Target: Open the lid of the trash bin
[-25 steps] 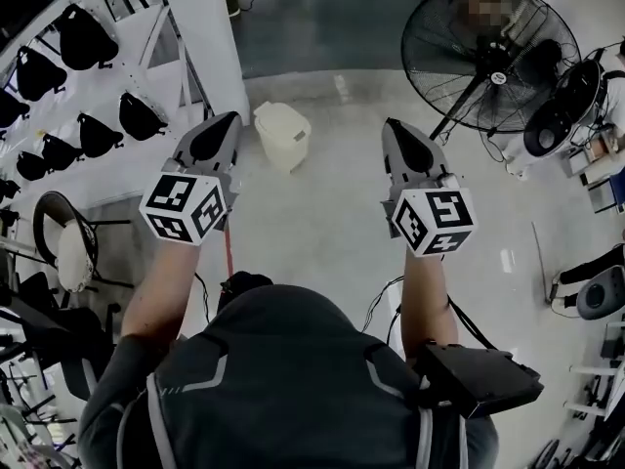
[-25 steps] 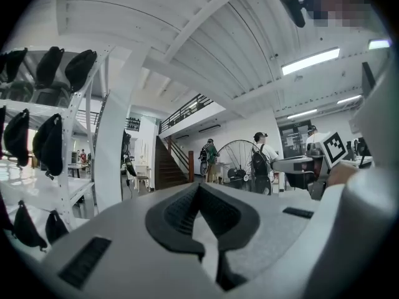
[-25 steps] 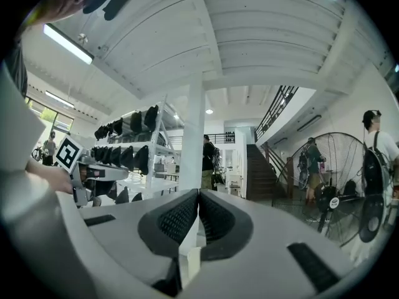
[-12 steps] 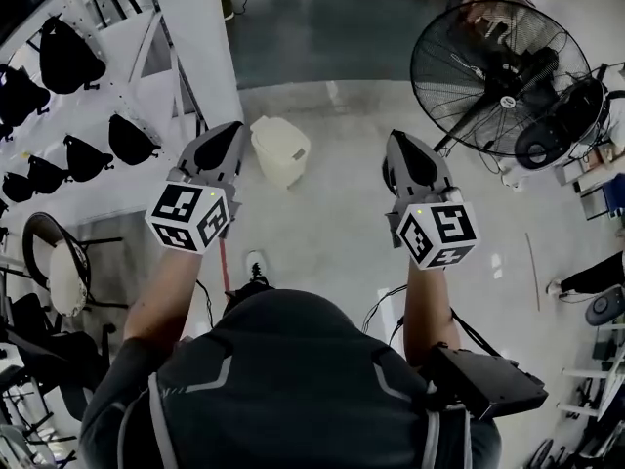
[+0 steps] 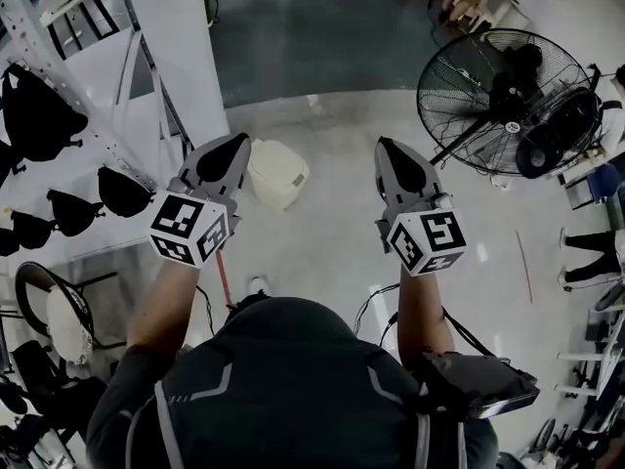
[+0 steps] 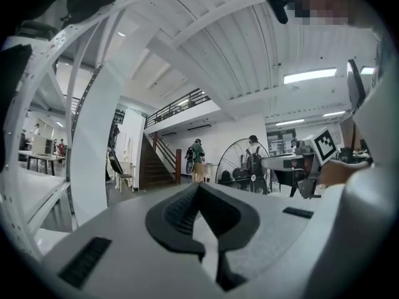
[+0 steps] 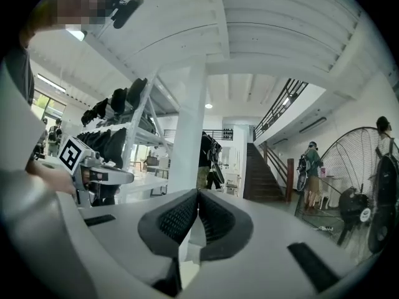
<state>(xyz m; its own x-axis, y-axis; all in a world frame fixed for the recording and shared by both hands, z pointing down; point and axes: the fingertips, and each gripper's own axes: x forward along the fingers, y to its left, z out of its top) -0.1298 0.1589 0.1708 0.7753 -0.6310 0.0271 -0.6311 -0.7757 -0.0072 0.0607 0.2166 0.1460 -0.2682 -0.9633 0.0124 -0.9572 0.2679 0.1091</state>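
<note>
Looked like an industrial hall or workshop: concrete floor [image 5: 322,213], big pedestal fan [image 5: 503,101], perforated metal rack [image 5: 29,32] of black gear, staircase [image 7: 267,173] up to a mezzanine, corrugated ceiling [image 6: 262,55].

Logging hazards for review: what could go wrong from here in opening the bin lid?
1. The left gripper and right gripper are both shut and empty; either might only push the trash bin, its lid down, rather than grip it.
2. The bin stands near the white pillar, so the left gripper may bump that on approach.
</note>
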